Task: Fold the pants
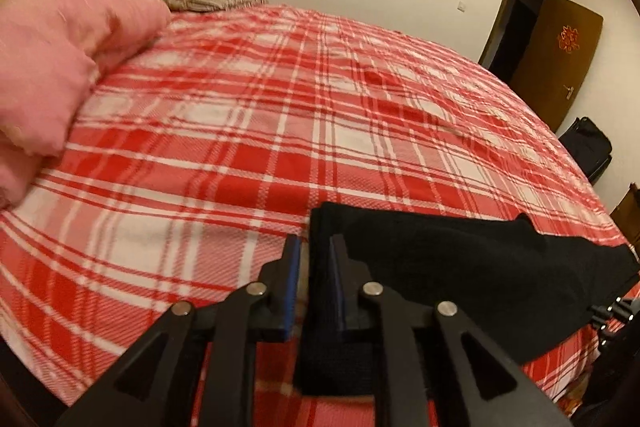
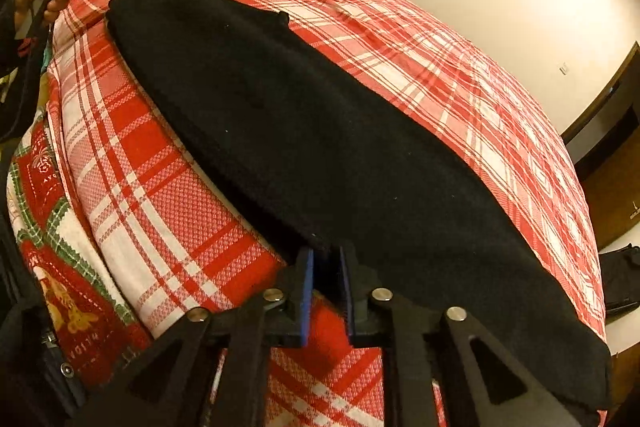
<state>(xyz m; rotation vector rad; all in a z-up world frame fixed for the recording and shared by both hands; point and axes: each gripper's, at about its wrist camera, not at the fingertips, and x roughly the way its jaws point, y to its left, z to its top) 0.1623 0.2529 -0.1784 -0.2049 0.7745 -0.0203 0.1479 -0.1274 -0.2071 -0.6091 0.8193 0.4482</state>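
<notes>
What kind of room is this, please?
Most likely a bedroom: a wide bed under a red plaid sheet, a pink quilt bunched at its head, and a brown door in the white wall.

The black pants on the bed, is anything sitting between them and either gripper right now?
Nothing visible does. The black pants lie on the plaid bedsheet, and an edge of the cloth already sits between the pads of both the left gripper and the right gripper. The pink pillow lies well clear.

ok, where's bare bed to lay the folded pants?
Free: plaid sheet between pink duvet and the black pants, out to the far edge. Crowded: near edge, where pants and both grippers sit.
</notes>
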